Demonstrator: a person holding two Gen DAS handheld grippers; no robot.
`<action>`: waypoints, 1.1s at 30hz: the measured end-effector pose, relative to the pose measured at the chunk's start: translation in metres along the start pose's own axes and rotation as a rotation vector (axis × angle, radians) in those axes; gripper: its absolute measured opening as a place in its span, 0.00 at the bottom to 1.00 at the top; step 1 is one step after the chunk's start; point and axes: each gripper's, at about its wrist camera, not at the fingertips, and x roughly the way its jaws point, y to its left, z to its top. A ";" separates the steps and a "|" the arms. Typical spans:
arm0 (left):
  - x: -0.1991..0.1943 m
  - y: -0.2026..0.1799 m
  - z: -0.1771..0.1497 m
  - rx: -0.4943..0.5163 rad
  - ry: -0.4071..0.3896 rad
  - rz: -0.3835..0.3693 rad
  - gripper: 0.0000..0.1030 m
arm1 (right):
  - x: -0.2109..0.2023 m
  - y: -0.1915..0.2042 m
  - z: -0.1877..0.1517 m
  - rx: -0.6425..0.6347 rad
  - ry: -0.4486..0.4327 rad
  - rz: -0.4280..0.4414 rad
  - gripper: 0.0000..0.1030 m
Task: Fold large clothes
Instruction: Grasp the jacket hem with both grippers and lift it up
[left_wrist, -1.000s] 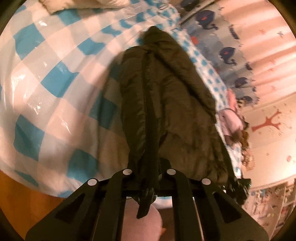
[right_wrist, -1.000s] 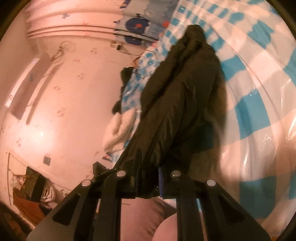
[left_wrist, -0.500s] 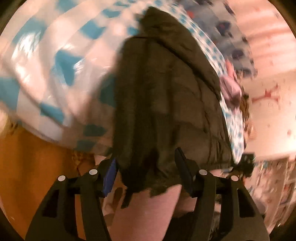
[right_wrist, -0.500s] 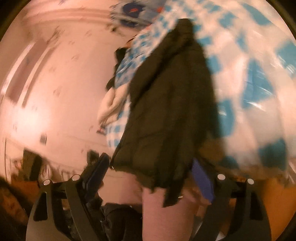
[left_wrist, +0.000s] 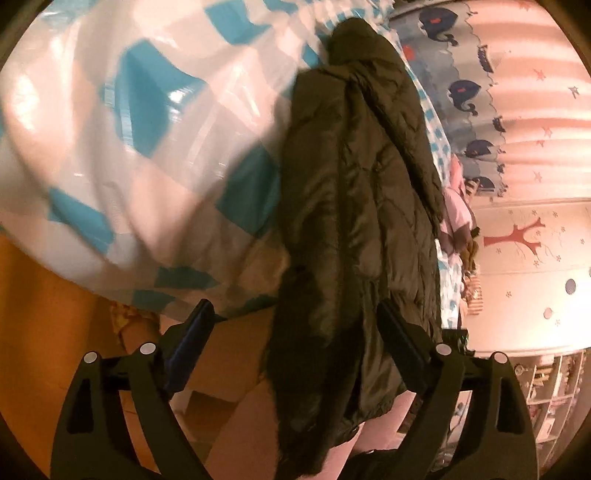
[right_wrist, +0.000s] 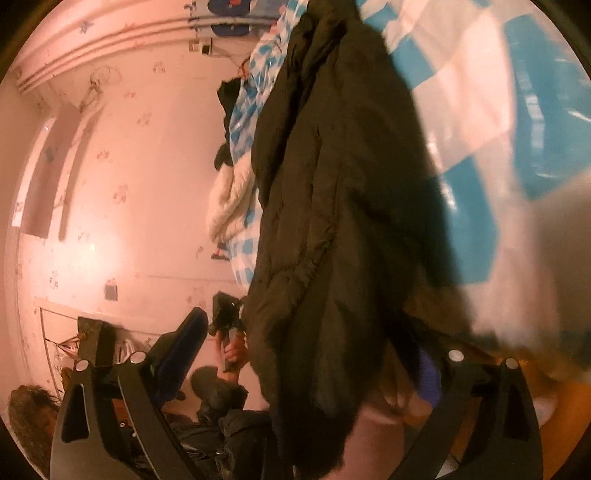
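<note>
The bed (left_wrist: 140, 155), under a blue-and-white checked cover, carries the dark padded coat (left_wrist: 354, 221) lengthwise, its hem hanging over the near edge. The left gripper (left_wrist: 295, 332) and right gripper (right_wrist: 310, 343) are both opening, pads clear of the hem between them. The lengthwise fold seems laid; next likely calls for regripping the hem to fold it up.

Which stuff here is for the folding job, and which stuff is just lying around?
For the job:
- dark coat, hanging off the bed's edge
- left gripper, jaws opening, coat between them, unpinched
- right gripper, jaws opening, same way
- checked bedspread under the coat

Just lying around:
- white fluffy bundle
- whale curtain
- tree sticker
</note>
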 end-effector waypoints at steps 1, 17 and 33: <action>0.006 -0.003 0.000 0.007 0.007 -0.007 0.85 | 0.004 0.000 0.002 0.005 0.013 -0.005 0.91; 0.034 -0.032 0.002 0.036 0.051 -0.029 0.85 | 0.043 0.002 0.009 -0.017 0.089 -0.049 0.93; 0.011 -0.049 -0.004 0.078 -0.015 0.009 0.09 | 0.031 0.030 -0.001 -0.080 -0.039 -0.060 0.10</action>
